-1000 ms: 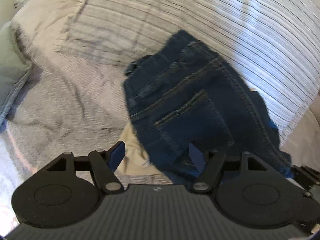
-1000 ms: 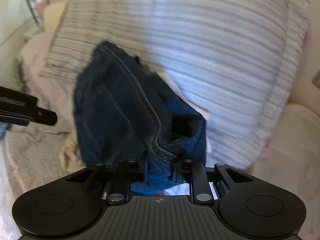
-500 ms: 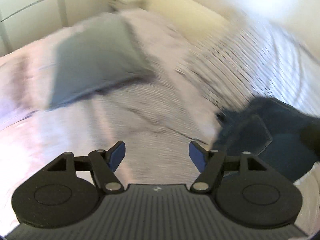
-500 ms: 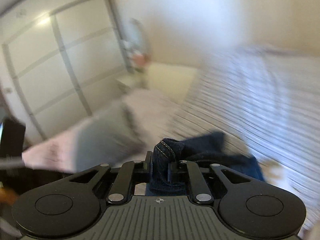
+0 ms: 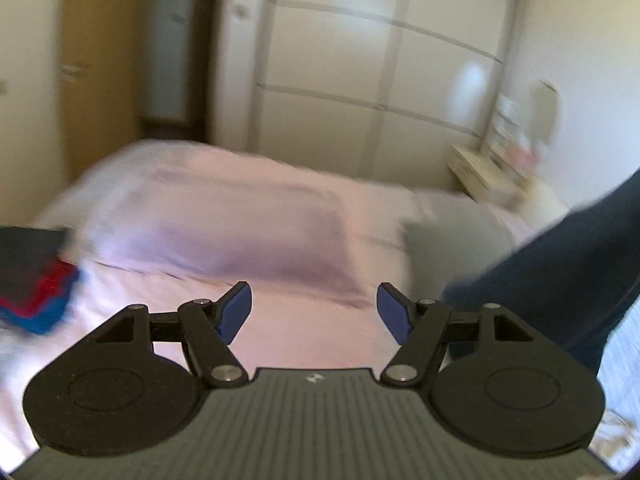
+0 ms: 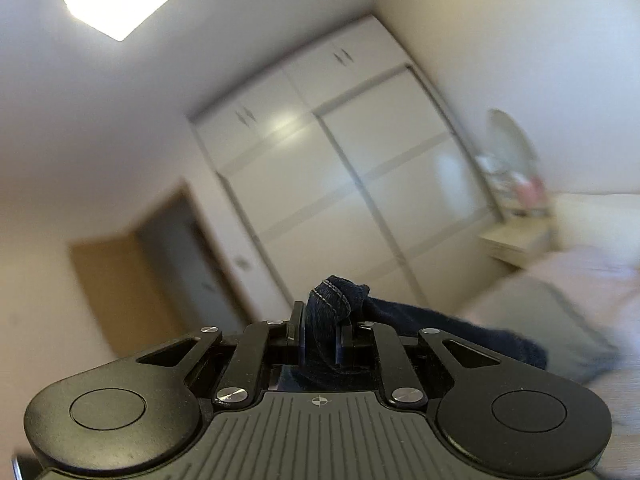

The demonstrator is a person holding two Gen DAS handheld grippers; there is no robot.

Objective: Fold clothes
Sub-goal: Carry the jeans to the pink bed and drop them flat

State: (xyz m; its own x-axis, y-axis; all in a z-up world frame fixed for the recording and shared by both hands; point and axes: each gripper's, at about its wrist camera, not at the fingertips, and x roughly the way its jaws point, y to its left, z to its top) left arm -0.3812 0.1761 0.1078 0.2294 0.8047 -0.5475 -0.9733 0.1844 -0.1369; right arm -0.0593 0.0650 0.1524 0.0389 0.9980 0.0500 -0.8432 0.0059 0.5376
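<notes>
My right gripper [image 6: 320, 334] is shut on a bunched fold of dark blue jeans [image 6: 334, 304] and holds them up in the air, pointing toward the wardrobe. The rest of the jeans trails down to the right [image 6: 460, 336]. In the left wrist view the jeans [image 5: 560, 272] hang at the right edge, beside my left gripper [image 5: 314, 314]. That gripper is open and empty above the pale pink bed [image 5: 304, 320].
A red, blue and dark cloth pile [image 5: 36, 280] lies on the bed at the left. A grey pillow [image 5: 456, 248] lies at the right. A white sliding wardrobe [image 5: 380, 80], a doorway [image 5: 168, 48] and a bedside table [image 5: 488, 172] stand beyond the bed.
Both grippers have swung away from the striped pillow toward the wardrobe side of the room. The right one has lifted the jeans off the bed. The left stays open.
</notes>
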